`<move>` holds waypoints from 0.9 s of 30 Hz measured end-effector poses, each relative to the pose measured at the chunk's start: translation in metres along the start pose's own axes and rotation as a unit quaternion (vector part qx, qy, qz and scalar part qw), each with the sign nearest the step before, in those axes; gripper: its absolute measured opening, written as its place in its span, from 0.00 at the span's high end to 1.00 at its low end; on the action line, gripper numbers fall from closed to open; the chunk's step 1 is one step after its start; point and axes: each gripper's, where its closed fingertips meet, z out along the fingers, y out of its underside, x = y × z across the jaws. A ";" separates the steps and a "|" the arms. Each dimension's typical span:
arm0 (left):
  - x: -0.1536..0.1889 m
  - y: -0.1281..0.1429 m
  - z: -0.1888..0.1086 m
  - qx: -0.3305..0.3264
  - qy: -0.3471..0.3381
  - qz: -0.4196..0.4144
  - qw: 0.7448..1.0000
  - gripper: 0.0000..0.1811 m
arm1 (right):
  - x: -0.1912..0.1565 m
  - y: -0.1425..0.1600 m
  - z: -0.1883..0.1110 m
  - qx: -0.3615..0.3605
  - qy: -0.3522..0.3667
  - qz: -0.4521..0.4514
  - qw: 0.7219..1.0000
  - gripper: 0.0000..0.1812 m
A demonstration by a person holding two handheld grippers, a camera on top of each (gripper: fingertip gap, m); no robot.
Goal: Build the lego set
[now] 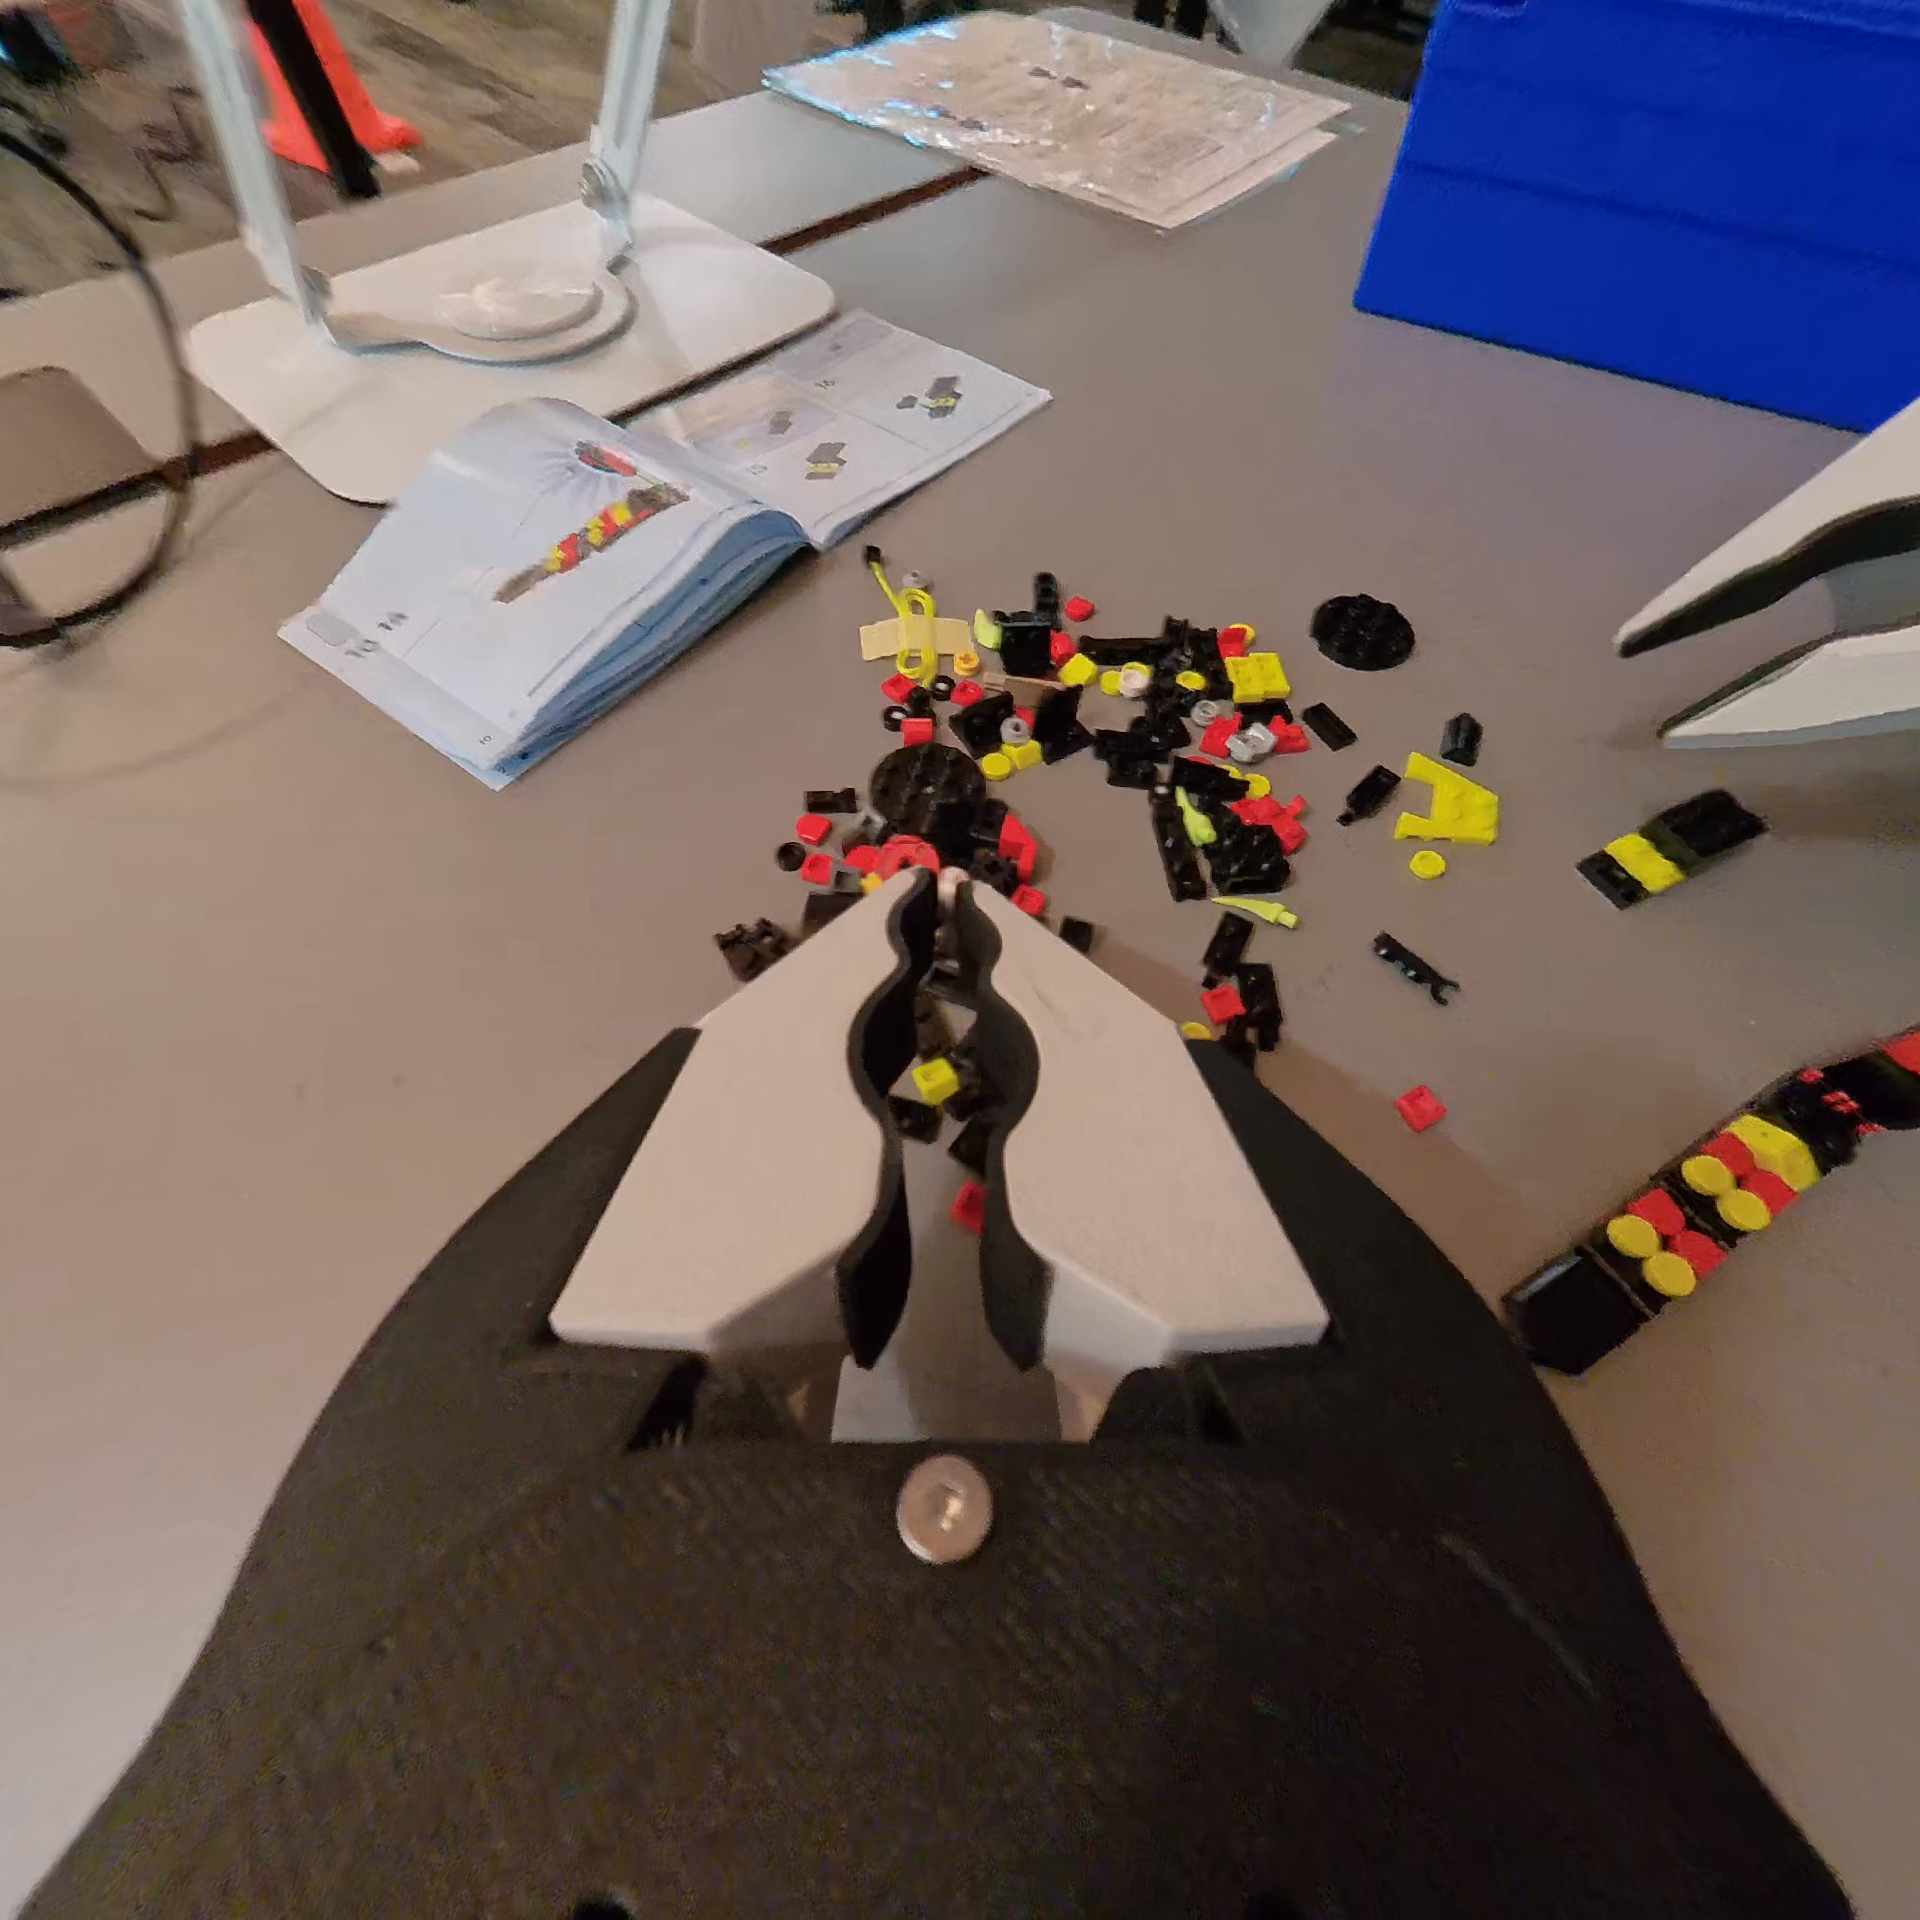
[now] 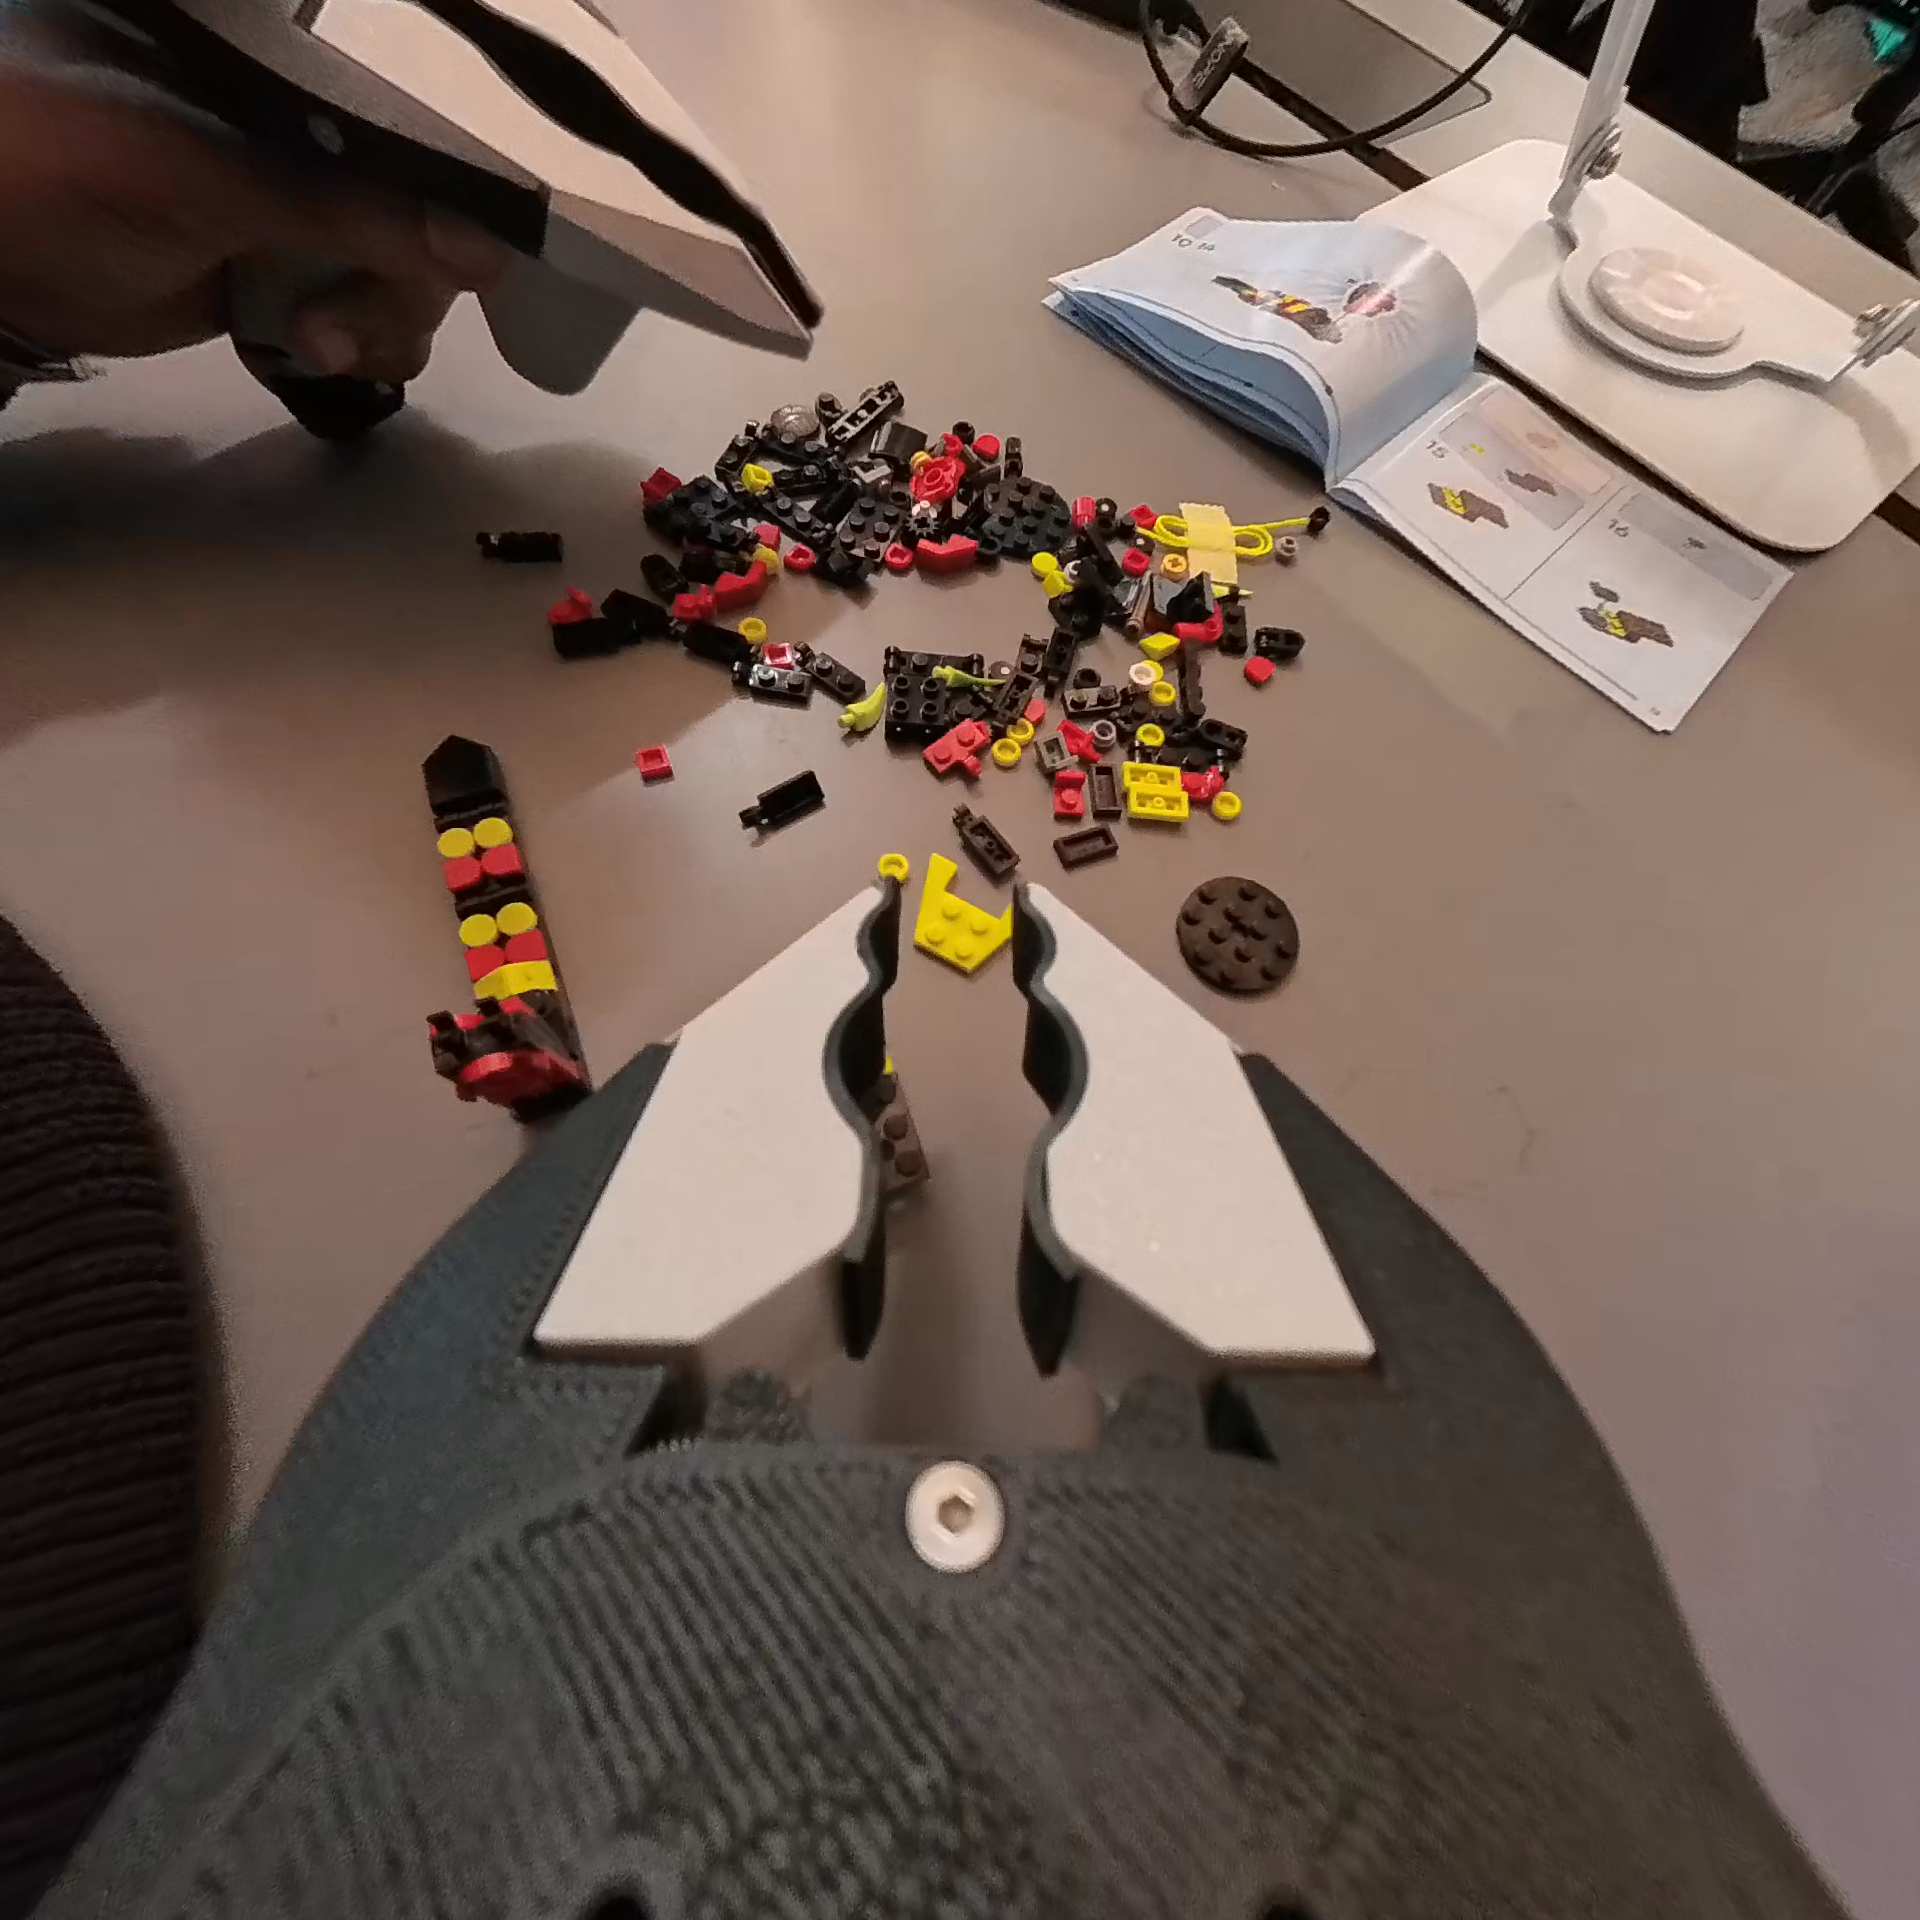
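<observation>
Dozens of loose bricks [image 1: 1122,748] lie scattered mid-table [image 1: 1351,436], near my open manual [image 1: 623,561]. My left gripper [image 1: 940,883] hovers over the pile's near edge, tips nearly together; whether they pinch a piece, I cannot tell. My right gripper [image 2: 951,899] stands apart, a yellow wedge [image 2: 961,925] just beyond its tips. The striped build [image 2: 499,935] lies to its left.

Left gripper [image 1: 943,883] fingers nearly closed (tips almost meeting); right gripper [image 2: 954,896] parted.
</observation>
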 end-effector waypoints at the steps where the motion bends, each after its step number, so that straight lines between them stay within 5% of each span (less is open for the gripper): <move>1: 0.005 0.001 0.005 -0.009 0.018 -0.006 1.000 1.00 | 0.001 0.002 0.001 -0.003 -0.001 0.002 1.000 0.89; 7: 0.030 0.000 0.043 -0.088 0.083 0.003 0.993 0.93 | 0.001 0.004 0.003 -0.008 -0.003 0.007 1.000 0.89; 12: 0.049 -0.002 0.066 -0.134 0.147 -0.072 0.977 0.92 | 0.004 0.003 0.001 -0.007 0.008 -0.003 1.000 0.89; 27: 0.040 0.006 0.081 -0.165 0.111 -0.042 0.979 0.97 | 0.000 0.001 0.002 -0.005 0.001 -0.004 1.000 0.89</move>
